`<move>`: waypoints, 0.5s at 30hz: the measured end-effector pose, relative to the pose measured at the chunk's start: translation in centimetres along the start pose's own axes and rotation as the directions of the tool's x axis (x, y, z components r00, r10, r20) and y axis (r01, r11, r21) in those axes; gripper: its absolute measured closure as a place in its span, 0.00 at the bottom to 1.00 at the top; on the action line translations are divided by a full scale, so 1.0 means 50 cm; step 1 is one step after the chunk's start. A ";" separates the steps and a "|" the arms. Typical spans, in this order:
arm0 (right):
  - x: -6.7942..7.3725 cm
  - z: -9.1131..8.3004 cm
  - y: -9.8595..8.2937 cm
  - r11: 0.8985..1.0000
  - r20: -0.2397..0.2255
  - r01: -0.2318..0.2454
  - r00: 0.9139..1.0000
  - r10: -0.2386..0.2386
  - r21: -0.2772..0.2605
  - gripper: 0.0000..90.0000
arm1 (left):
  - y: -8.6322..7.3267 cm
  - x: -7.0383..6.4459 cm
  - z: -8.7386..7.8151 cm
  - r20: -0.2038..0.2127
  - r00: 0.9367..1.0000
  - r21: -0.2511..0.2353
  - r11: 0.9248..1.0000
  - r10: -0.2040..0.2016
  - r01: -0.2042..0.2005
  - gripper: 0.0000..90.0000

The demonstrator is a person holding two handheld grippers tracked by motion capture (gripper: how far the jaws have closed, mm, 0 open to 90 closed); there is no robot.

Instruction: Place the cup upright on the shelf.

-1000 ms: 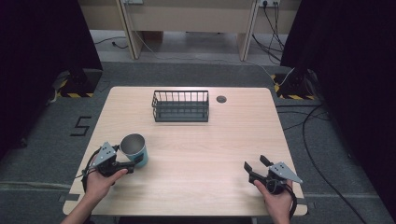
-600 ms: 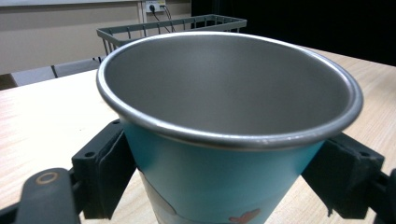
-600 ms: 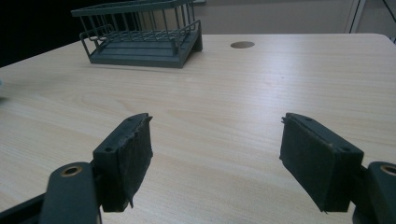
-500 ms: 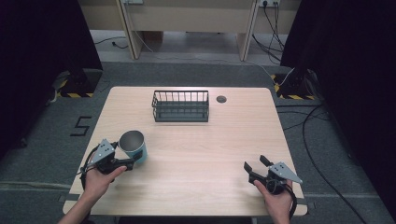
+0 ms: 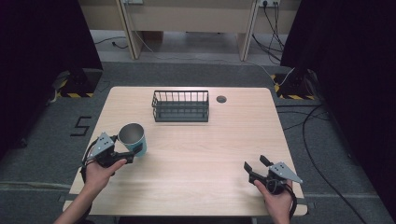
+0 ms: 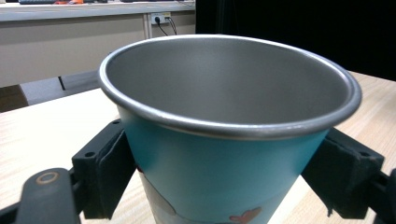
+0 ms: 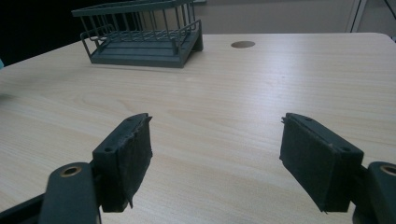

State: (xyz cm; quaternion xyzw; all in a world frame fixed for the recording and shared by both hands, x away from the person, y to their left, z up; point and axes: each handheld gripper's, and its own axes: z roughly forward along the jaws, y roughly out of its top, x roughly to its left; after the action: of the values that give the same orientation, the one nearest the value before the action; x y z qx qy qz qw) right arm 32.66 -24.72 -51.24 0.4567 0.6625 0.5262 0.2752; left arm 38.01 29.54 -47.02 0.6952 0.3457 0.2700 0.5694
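Teal steel cup [image 5: 133,138] sits gripped in left gripper [image 5: 125,154], tilted, at table's [image 5: 201,154] front-left; wire basket [image 5: 180,106] lies ahead and rightward. Right gripper [image 5: 256,164] idle, jaws wide, farther off.

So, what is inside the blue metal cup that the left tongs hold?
The cup shows bare grey metal walls inside, with nothing against them. Its near rim hides the bottom, so something small lying there cannot be excluded. The left tongs grip it from both sides.
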 end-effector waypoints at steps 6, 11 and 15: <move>0.000 0.000 0.000 1.000 0.001 -0.001 1.000 0.001 -0.001 0.29 | 0.011 0.004 0.010 0.001 1.000 -0.003 1.000 0.008 -0.008 0.18; 0.001 0.000 0.000 1.000 0.001 0.002 1.000 -0.002 0.002 0.29 | 0.024 0.007 0.022 0.001 1.000 -0.008 1.000 0.010 -0.010 0.18; 0.001 0.000 0.000 1.000 0.001 0.002 1.000 -0.002 0.001 0.29 | 0.033 0.007 0.032 0.004 1.000 -0.012 1.000 0.015 -0.015 0.18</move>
State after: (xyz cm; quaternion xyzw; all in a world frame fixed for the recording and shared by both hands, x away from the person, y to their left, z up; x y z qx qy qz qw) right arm 32.65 -24.68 -51.23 0.4564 0.6632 0.5253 0.2757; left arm 39.71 28.65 -45.76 0.6950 0.3377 0.2746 0.5723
